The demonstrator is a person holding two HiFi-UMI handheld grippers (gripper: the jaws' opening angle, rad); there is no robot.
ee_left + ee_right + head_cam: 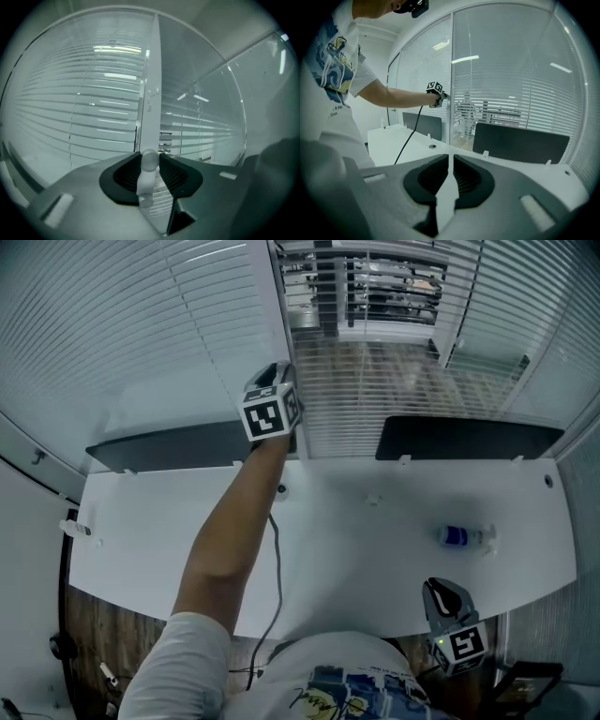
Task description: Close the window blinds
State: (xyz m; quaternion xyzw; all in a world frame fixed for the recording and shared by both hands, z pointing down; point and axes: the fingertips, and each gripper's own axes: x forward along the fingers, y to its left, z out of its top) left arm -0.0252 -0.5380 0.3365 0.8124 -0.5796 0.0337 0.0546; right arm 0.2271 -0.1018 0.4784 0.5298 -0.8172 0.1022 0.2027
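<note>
Nearest: right hand-held gripper point(450, 158), clenched and empty, by your waist.
Your left hand-held gripper point(150, 164) grasps the white wand point(151, 112) of the blinds point(141, 324) on the glass beyond the tabletop point(356, 559). Only its own view shows the grip; from the head view its marker cube point(271, 415) hides it.

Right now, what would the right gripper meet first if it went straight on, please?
Probably the white desk top, since the right gripper tilts slightly down; depth is unclear, and the bottle lies near that line.

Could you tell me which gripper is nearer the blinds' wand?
Left: the left gripper clasps the wand at the blinds; the right gripper sits far back, by the desk's near edge.
</note>
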